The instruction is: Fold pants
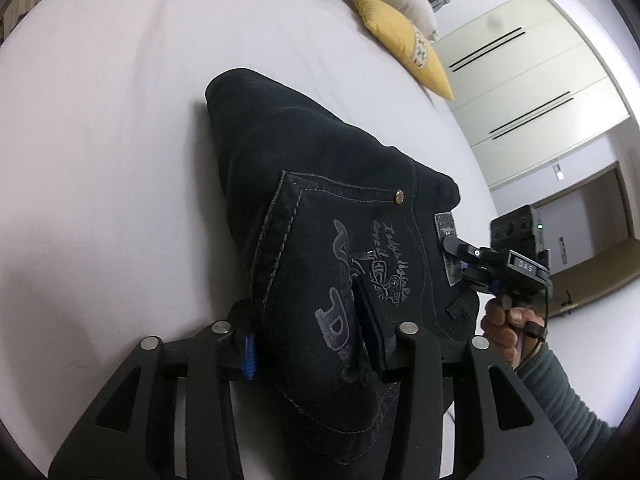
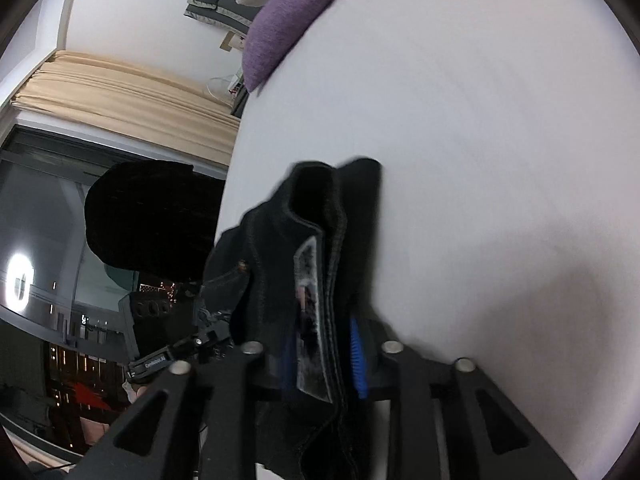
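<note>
Holding the pants (image 1: 320, 208) taut above the bed (image 1: 100, 160), the left tool (image 1: 312, 344) pinches the pocket side and the right tool (image 2: 320, 356) pinches the waistband; lower both together, keeping edges level.

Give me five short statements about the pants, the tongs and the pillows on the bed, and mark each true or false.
1. Both tongs grip the dark pants. True: the left tongs and the right tongs are each shut on the fabric.
2. The pants lie flat and untouched on the bed. False: they are held at the waistband end by both tongs.
3. A yellow pillow lies at the far end of the bed. True.
4. The purple pillow rests on top of the pants. False: it lies apart from them, near the bed's far edge.
5. The back pocket facing the left wrist camera is plain. False: it carries pale stitched lettering.
</note>
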`<state>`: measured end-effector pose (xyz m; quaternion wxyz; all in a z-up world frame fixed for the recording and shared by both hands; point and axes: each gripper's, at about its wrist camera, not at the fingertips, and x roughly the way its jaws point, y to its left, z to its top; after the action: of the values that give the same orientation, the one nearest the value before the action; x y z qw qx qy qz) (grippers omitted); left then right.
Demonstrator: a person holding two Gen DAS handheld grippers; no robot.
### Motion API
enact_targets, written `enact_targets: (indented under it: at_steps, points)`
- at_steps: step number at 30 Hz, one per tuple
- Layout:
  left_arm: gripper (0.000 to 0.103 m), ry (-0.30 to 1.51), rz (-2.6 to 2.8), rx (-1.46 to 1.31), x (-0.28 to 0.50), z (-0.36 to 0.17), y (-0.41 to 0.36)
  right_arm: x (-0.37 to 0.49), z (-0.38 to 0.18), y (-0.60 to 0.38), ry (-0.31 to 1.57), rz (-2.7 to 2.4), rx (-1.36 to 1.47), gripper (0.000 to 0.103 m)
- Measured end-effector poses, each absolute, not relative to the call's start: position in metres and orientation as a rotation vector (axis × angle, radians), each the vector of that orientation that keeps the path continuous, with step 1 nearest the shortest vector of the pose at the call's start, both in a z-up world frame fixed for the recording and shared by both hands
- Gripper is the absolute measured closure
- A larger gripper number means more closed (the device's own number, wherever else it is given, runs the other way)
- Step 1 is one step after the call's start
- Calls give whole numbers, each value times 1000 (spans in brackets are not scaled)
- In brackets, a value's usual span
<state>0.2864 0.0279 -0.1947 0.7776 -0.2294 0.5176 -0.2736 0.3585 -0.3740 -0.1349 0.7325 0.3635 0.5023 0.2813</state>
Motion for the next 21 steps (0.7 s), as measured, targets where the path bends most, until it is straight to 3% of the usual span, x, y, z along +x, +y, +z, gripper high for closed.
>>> enact_targets:
  at_steps: [7, 9, 10, 13, 16, 18, 21]
  points:
    - [51, 1035, -446, -367, 266, -165, 22, 326, -123, -383, 1064, 539, 836, 57]
    - [36, 961, -396, -297, 248, -145, 25, 307, -112, -391, 1051, 484, 778, 54]
    - [22, 915, -325, -233, 232, -132, 26, 295, -108, -394, 1053, 452, 742, 52]
    - [15, 785, -212, -124, 188, -101, 26, 252, -88, -393, 1034, 379, 629, 51]
    - [3, 637, -68, -10, 133, -74, 13, 199, -66, -385, 958, 283, 539, 30]
    - [2, 553, -14, 26, 99, -62, 4, 159, -49, -376, 868, 197, 473, 15]
    - [0, 467, 73, 119, 46, -44, -13, 106, -25, -357, 743, 68, 359, 7]
